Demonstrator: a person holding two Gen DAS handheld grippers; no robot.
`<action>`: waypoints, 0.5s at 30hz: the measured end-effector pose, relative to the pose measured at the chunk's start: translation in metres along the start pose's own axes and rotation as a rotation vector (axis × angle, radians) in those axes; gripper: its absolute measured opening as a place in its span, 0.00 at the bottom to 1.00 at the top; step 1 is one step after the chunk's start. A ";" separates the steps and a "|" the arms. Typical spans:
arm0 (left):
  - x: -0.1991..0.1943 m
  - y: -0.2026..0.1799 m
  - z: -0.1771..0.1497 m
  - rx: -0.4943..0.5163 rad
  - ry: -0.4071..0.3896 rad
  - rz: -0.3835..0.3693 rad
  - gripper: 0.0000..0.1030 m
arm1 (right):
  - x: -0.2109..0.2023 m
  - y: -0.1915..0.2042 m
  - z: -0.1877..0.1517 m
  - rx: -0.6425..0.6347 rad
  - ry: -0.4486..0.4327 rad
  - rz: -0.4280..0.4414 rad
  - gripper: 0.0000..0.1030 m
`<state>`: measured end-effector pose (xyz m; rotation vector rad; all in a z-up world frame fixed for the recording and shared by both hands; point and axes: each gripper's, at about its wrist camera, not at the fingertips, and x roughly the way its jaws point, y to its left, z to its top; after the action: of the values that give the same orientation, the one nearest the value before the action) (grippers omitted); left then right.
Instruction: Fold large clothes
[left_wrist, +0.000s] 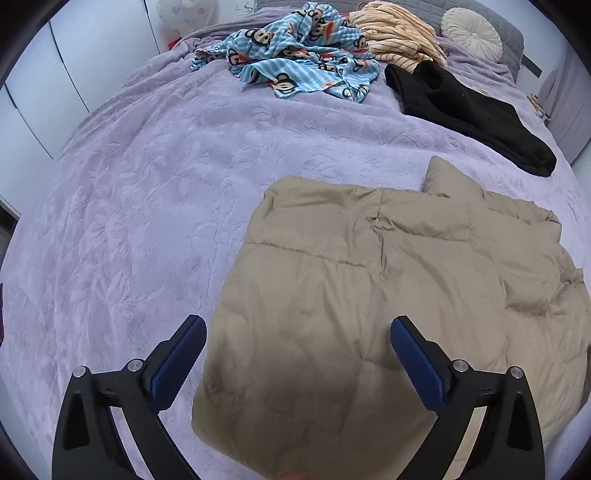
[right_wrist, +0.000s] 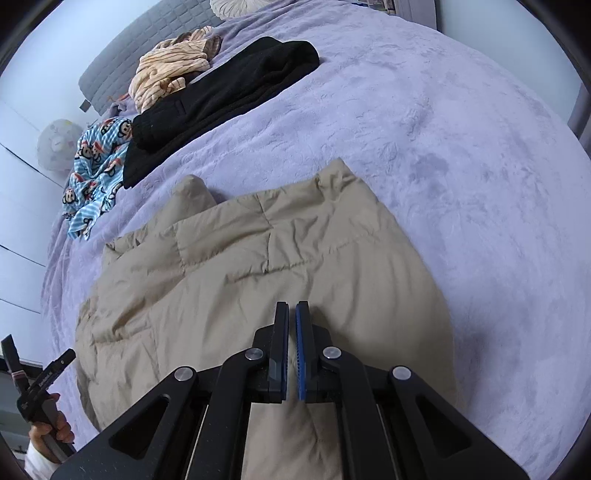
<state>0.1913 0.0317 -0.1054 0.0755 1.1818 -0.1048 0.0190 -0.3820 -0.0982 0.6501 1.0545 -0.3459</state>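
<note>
Jacket: a tan quilted jacket (left_wrist: 388, 295) lay folded on the bed, a puffy rectangle with stitched seams and soft creases; one rounded padded corner stuck up at its far side.
Bed cover: a lilac plush blanket (left_wrist: 147, 203) with a pressed leaf-like pattern covered the whole bed.
Other clothes: a blue striped cloth with monkey faces (left_wrist: 303, 55) was crumpled at the far end; beside it lay a cream striped garment (left_wrist: 395, 33) and a black knitted garment (left_wrist: 472, 114), long and flat, near the jacket but apart from it.
Pillow: a round pleated cushion (left_wrist: 471, 33) rested against the grey headboard (right_wrist: 110, 62).
Left gripper: the left gripper (left_wrist: 297, 334) pointed steeply down above the near left edge of the jacket; its blue pads stood wide apart, with nothing between them.
Left hand: a hand (right_wrist: 55, 424) with a white sleeve held the handle at the bed's edge.
Right gripper: the right gripper (right_wrist: 291, 314) pointed down over the jacket's near part; its pads were together with only a thin slit, and no cloth was pinched.
Open room: wide bare blanket lay to both sides of the jacket.
Edges: white cupboard doors (left_wrist: 48, 92) stood past the bed's left side.
</note>
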 end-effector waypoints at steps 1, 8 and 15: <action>-0.003 0.000 -0.006 0.001 0.003 0.002 0.99 | -0.004 -0.002 -0.007 0.009 0.005 0.007 0.04; -0.016 0.006 -0.047 0.006 0.055 0.012 0.99 | -0.017 -0.019 -0.051 0.069 0.062 0.037 0.10; -0.010 0.015 -0.085 0.002 0.135 0.031 0.99 | -0.032 -0.028 -0.093 0.131 0.060 0.069 0.66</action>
<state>0.1112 0.0568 -0.1287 0.1038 1.3150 -0.0743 -0.0753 -0.3454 -0.1099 0.8165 1.0697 -0.3394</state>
